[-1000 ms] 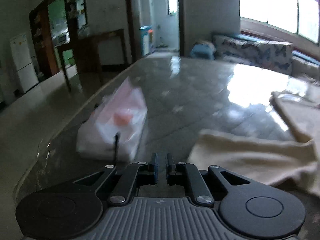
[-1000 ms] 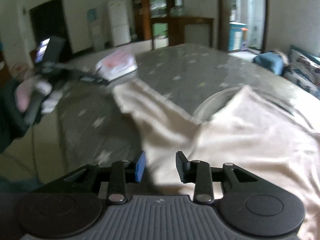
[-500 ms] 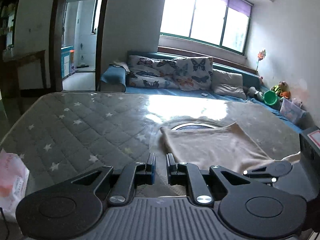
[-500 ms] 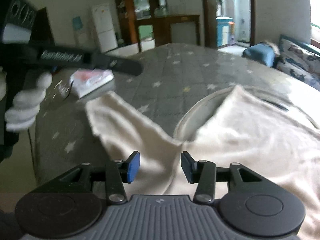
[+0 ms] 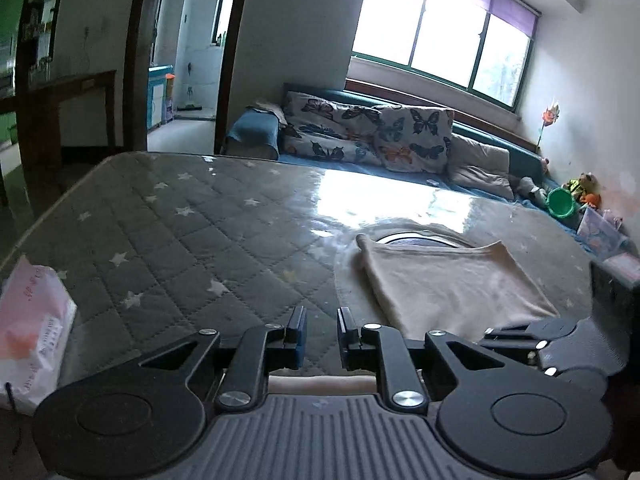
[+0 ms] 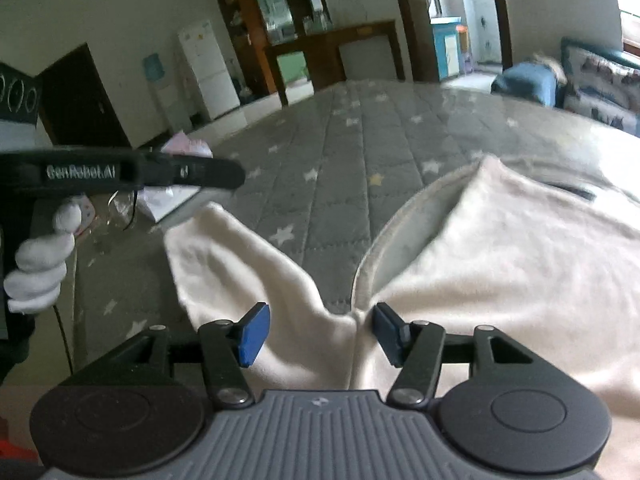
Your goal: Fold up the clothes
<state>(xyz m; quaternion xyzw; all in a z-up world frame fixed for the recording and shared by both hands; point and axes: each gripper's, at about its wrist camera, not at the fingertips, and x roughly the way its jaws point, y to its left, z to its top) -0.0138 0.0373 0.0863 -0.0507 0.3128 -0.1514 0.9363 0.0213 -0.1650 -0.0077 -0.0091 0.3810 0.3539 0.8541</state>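
Observation:
A cream garment lies spread on the grey star-quilted table, one sleeve stretched toward the left. My right gripper hovers just over the sleeve's root. Its jaws are opening and the cloth lies under them, not pinched. In the left wrist view the garment lies ahead to the right. My left gripper is over bare table, its jaws opening with a narrow gap and nothing between them. A white-gloved hand holds the left gripper above the sleeve's end, apart from it.
A white and pink plastic package lies near the table's left edge. A round ring shows under the garment's far hem. Behind the table stands a blue sofa with butterfly cushions. The right gripper appears at lower right.
The left wrist view has swung right, from the package to the garment and sofa, and its jaws have parted slightly. The right jaws have spread much wider over the sleeve.

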